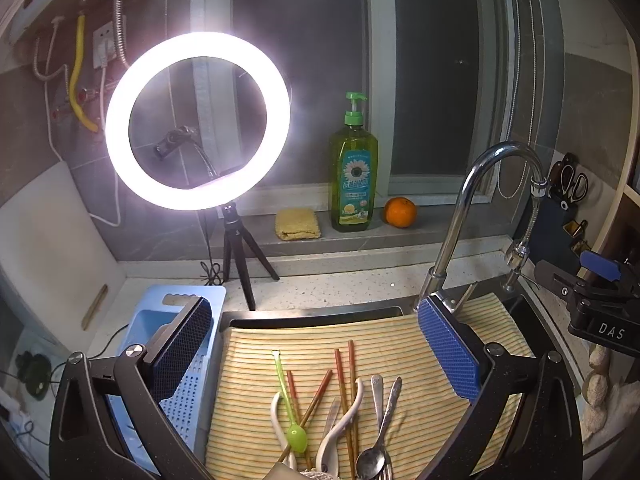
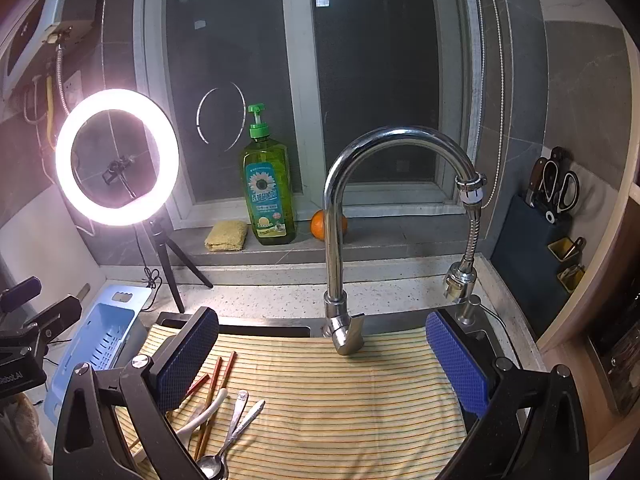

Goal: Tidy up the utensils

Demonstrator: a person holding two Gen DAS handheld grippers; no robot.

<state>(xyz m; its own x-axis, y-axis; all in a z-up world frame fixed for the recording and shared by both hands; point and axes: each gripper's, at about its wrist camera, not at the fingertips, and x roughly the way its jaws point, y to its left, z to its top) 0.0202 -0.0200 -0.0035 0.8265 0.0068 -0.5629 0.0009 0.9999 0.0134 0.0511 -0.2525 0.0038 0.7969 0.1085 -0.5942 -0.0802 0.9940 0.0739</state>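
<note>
Left gripper and right gripper (both spread wide, holding nothing) hover above utensils on a striped cloth.

A lit ring light on a small black tripod glares at the left of the frame, standing on the speckled countertop. Behind it runs a grey stone windowsill under a dark window with pale frames; a bead cord hangs at its right edge. The walls are grey tile. At upper left, hoses and a yellow pipe hang beside a wall socket. A white board leans against the left wall. At right, a dark holder keeps scissors.
</note>
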